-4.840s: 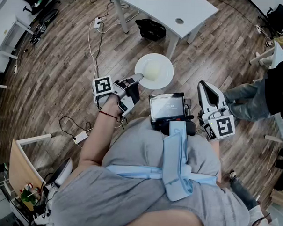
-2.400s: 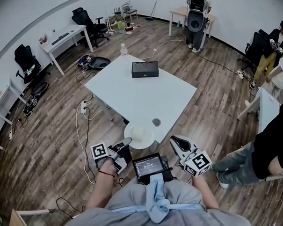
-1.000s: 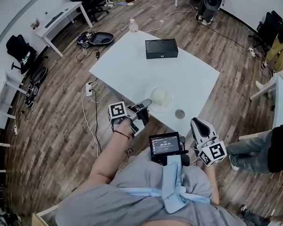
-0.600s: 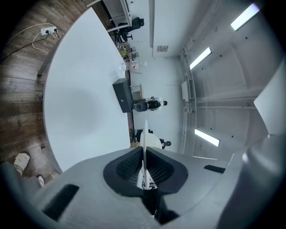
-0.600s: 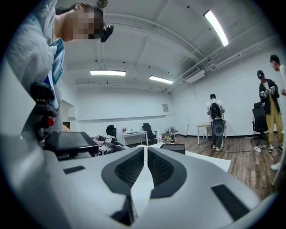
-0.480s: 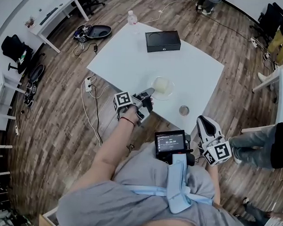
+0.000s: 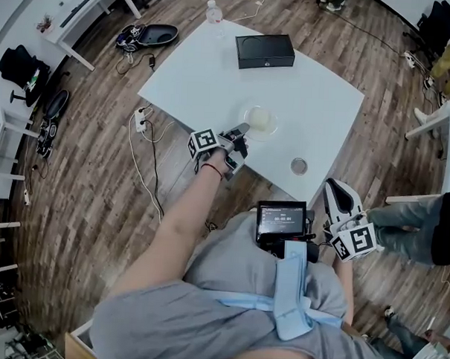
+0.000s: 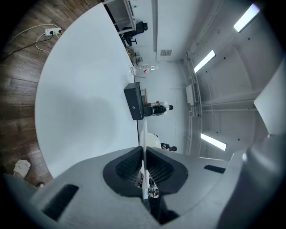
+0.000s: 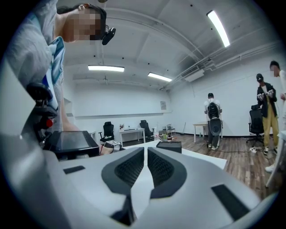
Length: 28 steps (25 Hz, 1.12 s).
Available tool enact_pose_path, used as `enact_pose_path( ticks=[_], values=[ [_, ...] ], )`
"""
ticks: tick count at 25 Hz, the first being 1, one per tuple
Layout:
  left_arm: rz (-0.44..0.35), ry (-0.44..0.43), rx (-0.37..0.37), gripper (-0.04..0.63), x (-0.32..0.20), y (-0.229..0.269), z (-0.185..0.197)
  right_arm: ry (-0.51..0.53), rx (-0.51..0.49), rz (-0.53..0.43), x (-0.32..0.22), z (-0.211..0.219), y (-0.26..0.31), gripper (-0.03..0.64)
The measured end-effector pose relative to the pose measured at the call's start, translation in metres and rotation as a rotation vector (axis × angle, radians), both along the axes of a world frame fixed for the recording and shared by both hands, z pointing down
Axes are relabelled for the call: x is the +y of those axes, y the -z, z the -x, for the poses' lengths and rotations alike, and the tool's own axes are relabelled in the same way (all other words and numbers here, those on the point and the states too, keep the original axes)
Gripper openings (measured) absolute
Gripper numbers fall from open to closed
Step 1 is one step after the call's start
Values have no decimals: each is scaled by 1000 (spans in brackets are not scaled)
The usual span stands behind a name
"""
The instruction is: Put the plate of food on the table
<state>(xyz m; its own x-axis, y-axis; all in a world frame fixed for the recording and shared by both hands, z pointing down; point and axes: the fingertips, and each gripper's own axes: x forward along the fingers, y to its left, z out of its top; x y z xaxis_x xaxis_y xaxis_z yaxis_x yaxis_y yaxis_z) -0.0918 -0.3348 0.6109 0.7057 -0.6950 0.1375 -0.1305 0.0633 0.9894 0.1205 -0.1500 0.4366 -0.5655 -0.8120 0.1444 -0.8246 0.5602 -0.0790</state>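
While the left tool [image 7: 243,130] is clamping the rim of the plate of food [image 7: 260,120], jaws pinching its thin white edge, the plate is sitting over the white desk [image 7: 207,77] nr the near edge, prob. resting on it, though that's hard to tell. Off the desk, by the person's waist, the right tool [image 7: 336,192] is hanging w/ jaws narrow, nothing between. A black box [image 7: 265,50] is lying nr the far edge.
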Motion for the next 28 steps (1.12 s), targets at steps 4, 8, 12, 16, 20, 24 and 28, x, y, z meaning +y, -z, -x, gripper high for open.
enact_pose_path(
  ticks=[4,8,12,16,20,24,28],
  values=[
    [27,-15,-23,28,-3,-17,4,-7,5,12,0,-1,-2,37],
    [42,-38,-14,26,-3,-30,3,-2,13,25,0,0,-3,37],
    [53,-69,-16,26,0,-42,1,8,22,45,1,4,-6,37],
    [79,-81,-52,26,3,-58,-3,16,35,58,-1,5,-9,37],
    [112,-91,-88,26,6,-75,-8,11,37,55,-6,1,-6,37],
    [126,-101,-106,26,9,-83,-13,10,41,52,-11,-3,-6,37],
    [136,-102,-114,26,9,-87,-12,14,41,56,-14,-2,-5,37]
  ],
)
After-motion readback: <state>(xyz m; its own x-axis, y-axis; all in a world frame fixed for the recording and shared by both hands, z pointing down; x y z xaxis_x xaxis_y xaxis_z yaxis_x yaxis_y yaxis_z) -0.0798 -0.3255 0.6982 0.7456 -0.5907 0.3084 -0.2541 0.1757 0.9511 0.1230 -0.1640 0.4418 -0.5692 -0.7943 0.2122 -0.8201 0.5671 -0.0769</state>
